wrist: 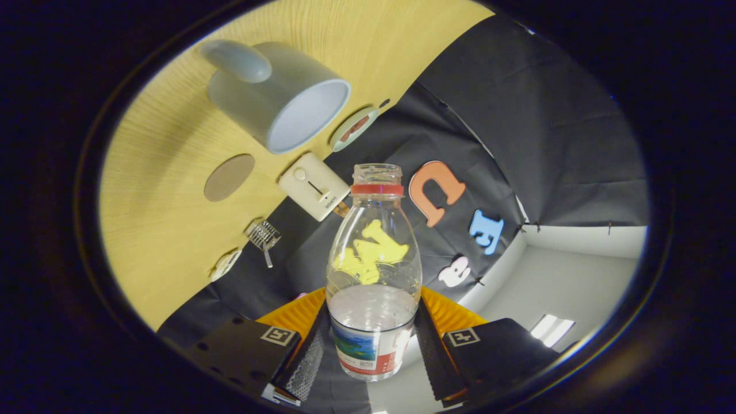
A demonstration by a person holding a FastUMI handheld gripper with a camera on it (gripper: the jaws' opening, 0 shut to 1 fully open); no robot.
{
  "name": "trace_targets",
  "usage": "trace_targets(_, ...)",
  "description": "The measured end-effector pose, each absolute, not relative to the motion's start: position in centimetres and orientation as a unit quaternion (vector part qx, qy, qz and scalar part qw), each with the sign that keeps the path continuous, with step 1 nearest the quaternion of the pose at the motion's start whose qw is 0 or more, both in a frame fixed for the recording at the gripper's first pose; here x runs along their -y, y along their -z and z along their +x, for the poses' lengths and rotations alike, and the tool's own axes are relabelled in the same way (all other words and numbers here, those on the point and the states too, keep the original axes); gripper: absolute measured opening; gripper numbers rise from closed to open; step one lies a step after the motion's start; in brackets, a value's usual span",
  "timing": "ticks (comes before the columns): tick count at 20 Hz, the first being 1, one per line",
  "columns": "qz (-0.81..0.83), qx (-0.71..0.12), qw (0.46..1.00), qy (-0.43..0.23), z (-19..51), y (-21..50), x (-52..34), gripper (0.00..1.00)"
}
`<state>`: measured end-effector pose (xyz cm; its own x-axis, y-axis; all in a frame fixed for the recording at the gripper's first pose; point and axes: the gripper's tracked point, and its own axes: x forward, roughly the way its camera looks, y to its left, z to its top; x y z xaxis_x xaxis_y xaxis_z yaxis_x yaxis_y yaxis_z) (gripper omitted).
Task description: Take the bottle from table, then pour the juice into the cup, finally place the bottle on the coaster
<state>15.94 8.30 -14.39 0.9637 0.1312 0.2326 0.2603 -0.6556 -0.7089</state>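
Observation:
A clear plastic bottle with a red neck ring, no cap and a printed label sits between my two fingers, and the gripper is shut on it at the label. The view is rolled, so the wooden table runs up one side. A grey-blue cup with a handle stands on that table beyond the bottle's mouth, its opening turned toward me. A round brown coaster lies flat on the table near the cup. The bottle looks empty or nearly so.
A cream box with a dial rests by the table edge close to the bottle neck. A round disc, a small wire rack and a white piece also lie along that edge. Black cloth wall stands behind.

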Motion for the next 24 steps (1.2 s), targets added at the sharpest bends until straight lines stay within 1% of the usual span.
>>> trace_targets(2,-0.894,0.102,0.428,0.082,16.1,14.2,-7.9,0.80)
trace_targets(5,-0.857,0.067,0.505,0.077,16.8,14.5,-6.1,0.81)
trace_targets(9,-0.801,0.025,0.595,0.065,16.8,15.0,-4.5,0.81)
trace_targets(13,-0.704,-0.019,0.707,0.062,16.9,16.0,-2.5,0.81)
trace_targets(16,-0.608,-0.024,0.790,0.074,16.9,14.7,-2.2,0.81)
trace_targets(18,-0.549,-0.041,0.831,0.076,16.6,14.6,-1.6,0.81)
trace_targets(24,-0.353,-0.084,0.931,0.043,16.2,13.5,-1.9,0.81)
